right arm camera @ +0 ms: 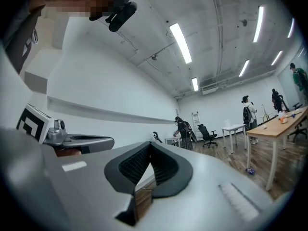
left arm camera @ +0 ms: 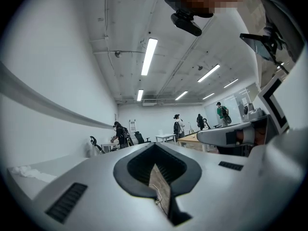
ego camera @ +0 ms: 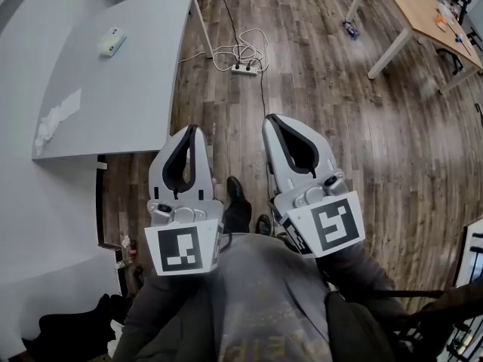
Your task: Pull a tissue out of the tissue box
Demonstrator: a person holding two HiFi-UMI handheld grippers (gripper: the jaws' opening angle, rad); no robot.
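A small pale-green tissue box [ego camera: 112, 44] lies at the far end of the grey table [ego camera: 136, 81], at the upper left of the head view. A crumpled white tissue [ego camera: 54, 121] rests near the table's left edge, and it also shows low at the left as a white tissue [left arm camera: 21, 171]. My left gripper [ego camera: 192, 130] and right gripper [ego camera: 272, 119] are held side by side close to the person's body, over the wooden floor and well short of the box. Both are shut and hold nothing. The left gripper [left arm camera: 155, 147] and right gripper [right arm camera: 149, 146] point level into the room.
A white power strip with looped cables [ego camera: 240, 68] lies on the floor beyond the grippers. A wooden table [ego camera: 423, 13] stands at the upper right. The person's shoe [ego camera: 235, 191] shows between the grippers. Several people [left arm camera: 179, 126] stand at the room's far end.
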